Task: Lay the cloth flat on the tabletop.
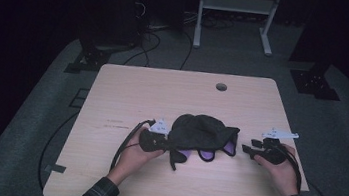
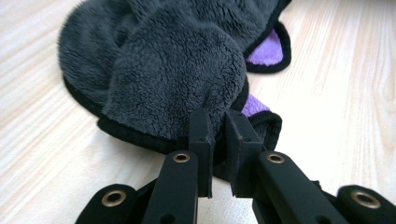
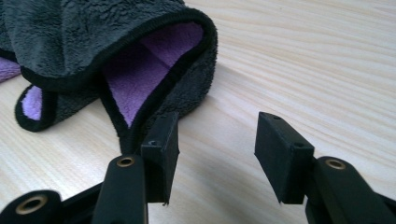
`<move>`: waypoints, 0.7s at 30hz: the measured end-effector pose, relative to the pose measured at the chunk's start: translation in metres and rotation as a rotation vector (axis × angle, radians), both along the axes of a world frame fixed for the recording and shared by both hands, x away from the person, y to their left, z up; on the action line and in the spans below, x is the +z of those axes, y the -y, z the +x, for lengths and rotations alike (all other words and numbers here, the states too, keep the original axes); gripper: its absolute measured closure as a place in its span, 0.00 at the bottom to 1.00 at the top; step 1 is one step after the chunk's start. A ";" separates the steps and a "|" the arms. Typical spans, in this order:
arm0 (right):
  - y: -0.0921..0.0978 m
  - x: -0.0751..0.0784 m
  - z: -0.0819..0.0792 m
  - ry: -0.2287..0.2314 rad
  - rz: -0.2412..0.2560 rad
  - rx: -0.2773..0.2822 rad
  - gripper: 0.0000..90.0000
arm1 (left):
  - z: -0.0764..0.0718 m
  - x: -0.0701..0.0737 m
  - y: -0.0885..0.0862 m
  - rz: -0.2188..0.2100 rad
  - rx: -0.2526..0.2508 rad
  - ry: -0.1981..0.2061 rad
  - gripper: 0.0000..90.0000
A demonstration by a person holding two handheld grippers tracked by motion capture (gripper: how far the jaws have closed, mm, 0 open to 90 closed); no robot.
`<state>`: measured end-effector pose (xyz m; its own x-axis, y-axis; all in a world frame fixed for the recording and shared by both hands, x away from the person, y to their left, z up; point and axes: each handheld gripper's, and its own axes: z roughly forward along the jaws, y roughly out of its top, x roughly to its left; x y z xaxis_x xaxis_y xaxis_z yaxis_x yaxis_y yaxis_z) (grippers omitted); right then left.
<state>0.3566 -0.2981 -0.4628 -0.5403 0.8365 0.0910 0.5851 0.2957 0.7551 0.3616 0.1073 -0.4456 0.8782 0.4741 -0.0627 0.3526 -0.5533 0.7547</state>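
High view first: a crumpled dark grey fleece cloth with black edging and a purple lining (image 1: 200, 134) lies bunched in the middle of the pale wooden table (image 1: 128, 87), between my two hands. My left gripper (image 1: 153, 138) sits at the cloth's left edge, and in the left gripper view its jaws are pinched together on a fold of the fleece (image 2: 173, 79), with only a thin slit between them. My right gripper (image 1: 251, 148) rests just beside the cloth's right corner; in the right gripper view its jaws stand wide apart, one jaw just beside the black hem (image 3: 154, 107), nothing between them.

I judge the work barely begun: one side is gripped, the other corner is yet to be taken, and the cloth is still a heap, neither spread nor folded.

Much of the cloth's shape is lost in its own folds, so I cannot tell what kind of piece it is. The room behind the table is too dark to read.
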 end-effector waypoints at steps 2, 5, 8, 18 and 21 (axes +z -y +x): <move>-0.001 0.001 -0.002 -0.001 0.007 0.006 0.54 | 0.000 0.003 -0.005 -0.010 0.010 0.003 0.91; -0.006 0.003 -0.006 0.001 0.021 0.016 0.54 | 0.001 0.007 -0.012 -0.035 0.035 0.005 0.91; -0.013 0.004 -0.008 -0.001 0.043 0.031 0.53 | 0.003 0.010 -0.020 -0.058 0.059 0.005 0.91; -0.036 -0.012 -0.004 -0.074 -0.023 0.060 0.60 | 0.003 0.013 -0.031 -0.085 0.086 0.005 0.91; -0.033 -0.012 -0.003 -0.079 -0.012 0.057 0.70 | 0.004 0.013 -0.034 -0.091 0.091 0.003 0.91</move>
<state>0.3539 -0.2651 -0.4753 -0.5783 0.8061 0.1255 0.6246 0.3386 0.7037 0.3657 0.1408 -0.4322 0.8321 0.5444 -0.1064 0.3960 -0.4487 0.8012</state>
